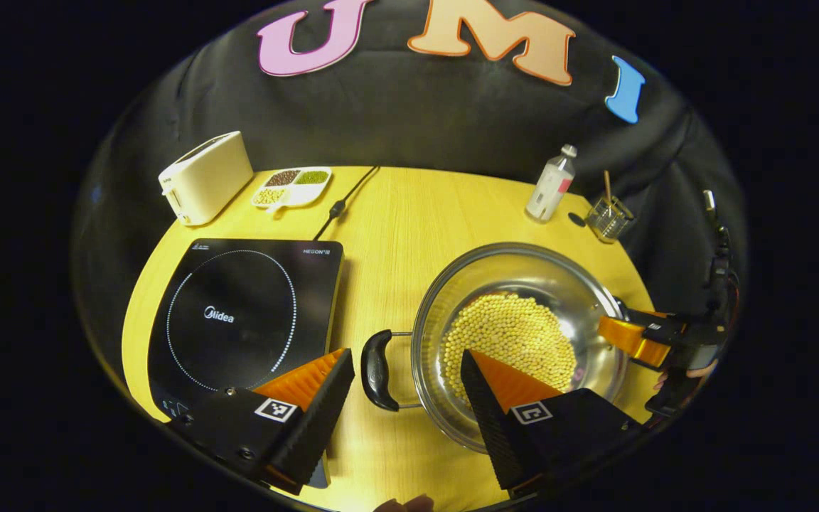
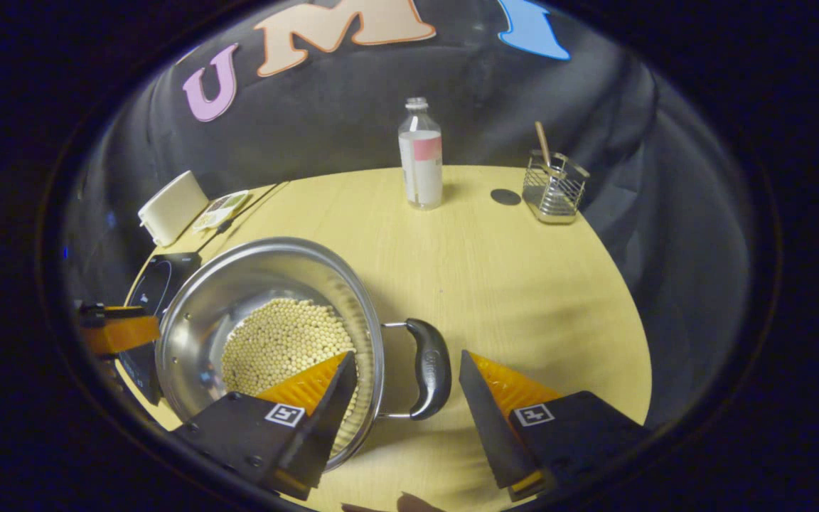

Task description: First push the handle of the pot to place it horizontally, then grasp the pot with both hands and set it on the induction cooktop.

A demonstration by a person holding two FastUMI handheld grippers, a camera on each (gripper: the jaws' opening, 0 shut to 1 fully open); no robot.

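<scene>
A steel pot (image 1: 523, 274) holding pale round beans stands on the yellow table, to the right of the black induction cooktop (image 1: 246, 320). Its handles point left and right. In the left gripper view my left gripper (image 1: 406, 353) is open, one finger on each side of the pot's black left handle (image 1: 379, 370), with the right finger over the pot's rim. The right gripper (image 1: 626, 334) shows at the pot's far side. In the right gripper view my right gripper (image 2: 406, 354) is open around the black right handle (image 2: 429, 368) of the pot (image 2: 260, 277). The left gripper (image 2: 118, 331) and the cooktop (image 2: 157, 281) lie beyond.
A white toaster (image 1: 203, 178) and a divided dish (image 1: 292, 186) of beans stand behind the cooktop, with a black cable (image 1: 345, 203) beside them. A plastic bottle (image 2: 420, 153) and a wire holder (image 2: 554, 186) stand at the table's back edge.
</scene>
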